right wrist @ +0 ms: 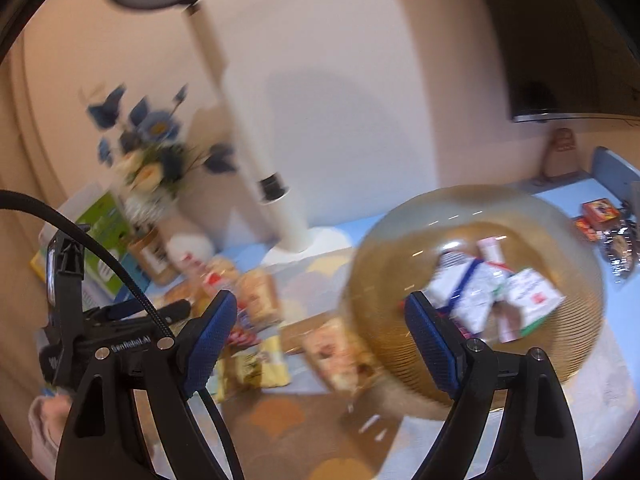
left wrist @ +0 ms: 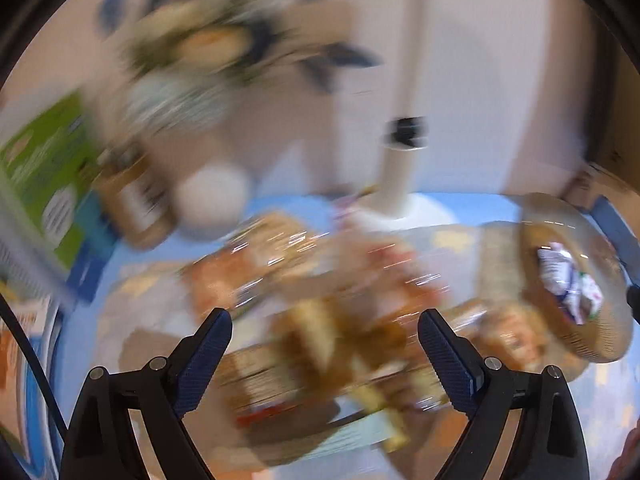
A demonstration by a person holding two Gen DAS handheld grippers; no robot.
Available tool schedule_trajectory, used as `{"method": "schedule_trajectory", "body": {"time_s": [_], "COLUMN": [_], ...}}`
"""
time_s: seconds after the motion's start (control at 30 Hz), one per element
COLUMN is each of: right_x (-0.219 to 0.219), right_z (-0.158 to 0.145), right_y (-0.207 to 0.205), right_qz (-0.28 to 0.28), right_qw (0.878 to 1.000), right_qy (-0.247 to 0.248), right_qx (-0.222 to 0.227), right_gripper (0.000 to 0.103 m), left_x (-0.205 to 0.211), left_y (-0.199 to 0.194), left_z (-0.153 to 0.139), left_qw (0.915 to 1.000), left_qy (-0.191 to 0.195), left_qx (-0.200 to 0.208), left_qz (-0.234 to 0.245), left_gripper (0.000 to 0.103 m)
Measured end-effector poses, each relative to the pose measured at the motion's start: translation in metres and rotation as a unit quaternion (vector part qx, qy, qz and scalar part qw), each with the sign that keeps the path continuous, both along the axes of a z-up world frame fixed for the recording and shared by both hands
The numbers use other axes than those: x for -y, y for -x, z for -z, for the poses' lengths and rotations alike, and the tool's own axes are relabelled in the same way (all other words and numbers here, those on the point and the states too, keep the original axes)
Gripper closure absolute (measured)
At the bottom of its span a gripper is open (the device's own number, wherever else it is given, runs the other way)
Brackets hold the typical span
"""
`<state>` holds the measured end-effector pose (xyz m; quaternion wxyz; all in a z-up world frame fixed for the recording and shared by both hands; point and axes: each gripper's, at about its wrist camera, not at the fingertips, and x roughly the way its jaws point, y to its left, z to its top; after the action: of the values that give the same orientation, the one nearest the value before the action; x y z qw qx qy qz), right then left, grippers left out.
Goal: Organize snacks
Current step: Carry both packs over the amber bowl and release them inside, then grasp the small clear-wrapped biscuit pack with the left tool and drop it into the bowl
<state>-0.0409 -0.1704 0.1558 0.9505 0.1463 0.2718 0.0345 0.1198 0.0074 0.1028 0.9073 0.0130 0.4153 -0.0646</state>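
My left gripper (left wrist: 325, 330) was wide open and held nothing. My right gripper (right wrist: 318, 314) was wide open too, and it was empty as well.

The snack packets (left wrist: 320, 320) lay in a loose pile on the blue table (right wrist: 560, 196), right in front of my left gripper. They looked very blurry, so I could not tell one packet from another. The big see-through brown bowl (right wrist: 400, 248) stood to the right of the pile, on the same table. It already had a few white packets (right wrist: 480, 296) inside it. A few more snacks (right wrist: 604, 224) sat far off by the right edge of the table.

I think the job right then was to pick one packet from the pile and put it in the bowl. To do that well, I should go slowly, pick a packet that lies on top, and put one finger on each side of it. Then I should squeeze softly, because packets crush and slip. I should stay away from the white lamp pole (right wrist: 256, 136) and the flower vase (right wrist: 148, 176) at the back.

My left gripper pointed steeply down at the pile. My right gripper pointed less steeply down, toward the near side of the bowl, with its right finger (right wrist: 434, 346) in front of the bowl wall. I could not tell if it touched.
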Motion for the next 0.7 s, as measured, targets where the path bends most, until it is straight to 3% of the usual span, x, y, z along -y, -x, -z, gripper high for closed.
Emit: {"method": "schedule_trajectory", "body": {"time_s": [0.17, 0.3, 0.4, 0.43, 0.47, 0.53, 0.63, 0.7], "right_x": [-0.026, -0.031, -0.028, -0.025, -0.021, -0.013, 0.001, 0.008], "right_z": [0.016, 0.025, 0.031, 0.034, 0.037, 0.041, 0.046, 0.047], "right_y": [-0.012, -0.013, -0.014, -0.014, -0.014, -0.013, -0.010, -0.007], "right_qz": [-0.024, -0.030, -0.028, -0.026, -0.023, -0.016, -0.016, -0.019], "right_qw": [0.999, 0.999, 0.999, 0.999, 0.999, 0.999, 0.998, 0.996], "right_qy": [0.001, 0.000, -0.002, -0.005, -0.009, -0.020, -0.052, -0.076], "right_qx": [-0.024, -0.034, -0.041, -0.043, -0.045, -0.047, -0.042, -0.034], "right_gripper": [0.017, 0.017, 0.017, 0.017, 0.017, 0.017, 0.018, 0.018], "left_x": [-0.050, -0.055, -0.055, -0.055, -0.056, -0.054, -0.043, -0.042], "left_y": [-0.003, -0.004, -0.006, -0.008, -0.008, -0.009, -0.006, -0.005], "left_z": [0.037, 0.058, 0.067, 0.068, 0.069, 0.067, 0.060, 0.056], "left_qw": [0.9983, 0.9978, 0.9967, 0.9965, 0.9966, 0.9965, 0.9993, 0.9994], "left_qy": [0.022, 0.029, 0.055, 0.061, 0.062, 0.069, 0.029, 0.031], "left_qx": [-0.043, -0.053, -0.057, -0.055, -0.052, -0.046, -0.023, -0.013], "left_qz": [-0.033, -0.027, -0.015, -0.015, -0.016, -0.004, -0.004, -0.007], "left_gripper": [0.010, 0.011, 0.011, 0.016, 0.034, 0.056, 0.062, 0.063]}}
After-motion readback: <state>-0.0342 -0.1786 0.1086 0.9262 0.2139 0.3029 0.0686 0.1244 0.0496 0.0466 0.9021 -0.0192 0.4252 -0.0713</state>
